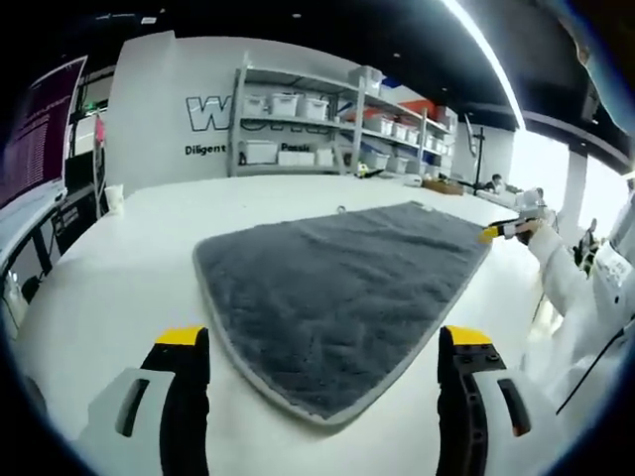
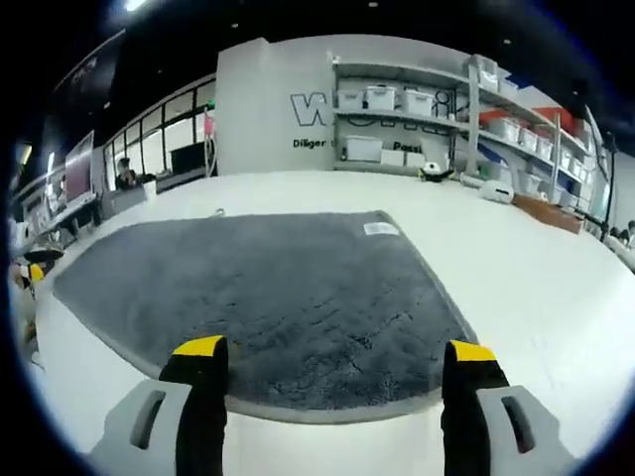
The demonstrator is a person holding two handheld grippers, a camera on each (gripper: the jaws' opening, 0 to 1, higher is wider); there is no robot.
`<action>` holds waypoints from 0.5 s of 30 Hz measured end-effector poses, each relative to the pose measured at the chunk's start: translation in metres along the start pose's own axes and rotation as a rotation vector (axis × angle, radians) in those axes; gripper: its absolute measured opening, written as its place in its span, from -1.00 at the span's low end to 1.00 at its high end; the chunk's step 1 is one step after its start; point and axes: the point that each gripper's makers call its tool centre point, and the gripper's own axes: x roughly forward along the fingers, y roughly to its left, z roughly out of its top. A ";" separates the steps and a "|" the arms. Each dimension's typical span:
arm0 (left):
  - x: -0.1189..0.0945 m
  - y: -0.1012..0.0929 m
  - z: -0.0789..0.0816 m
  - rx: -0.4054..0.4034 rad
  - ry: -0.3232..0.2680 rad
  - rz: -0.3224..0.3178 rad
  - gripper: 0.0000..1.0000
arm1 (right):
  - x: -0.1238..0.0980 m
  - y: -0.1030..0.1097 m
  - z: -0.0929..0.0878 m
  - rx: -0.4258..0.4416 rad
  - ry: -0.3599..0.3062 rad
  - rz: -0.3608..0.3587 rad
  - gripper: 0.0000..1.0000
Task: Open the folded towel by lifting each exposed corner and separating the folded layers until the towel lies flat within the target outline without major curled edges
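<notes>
Towel: grey, fluffy microfibre-looking towel (image 1: 342,297) spread out on the white table (image 1: 119,268). Pile looks short and plush, with a slightly lighter stitched hem running round the edge. Corners are rounded, not sharp.

Towel, right gripper view: same towel (image 2: 278,297) lies flat in front of me, its near edge just past my fingertips. A small white tag (image 2: 380,229) sits near the far right corner.

Table: smooth, matte white, no pattern on it. I can't make out any outline marked on it.

My left gripper (image 1: 322,357): fingers spread wide apart, nothing between them. They're light grey plastic with black inner faces and yellow caps. The towel's nearest rounded corner sits in the gap between them, not touched as far as I can tell.

My right gripper (image 2: 332,362): same deal, fingers spread wide and holding nothing, hovering at the towel's near hem.

Right gripper in the left gripper view: its yellow tip (image 1: 493,233) shows at the towel's far corner, next to a white sleeve (image 1: 575,288).

Background: metal shelving (image 2: 437,109) with clear plastic bins against a white wall with dark lettering.
</notes>
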 end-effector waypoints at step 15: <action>0.001 -0.005 -0.006 0.022 0.061 0.005 0.99 | -0.072 0.049 -0.013 -0.034 0.028 0.010 0.98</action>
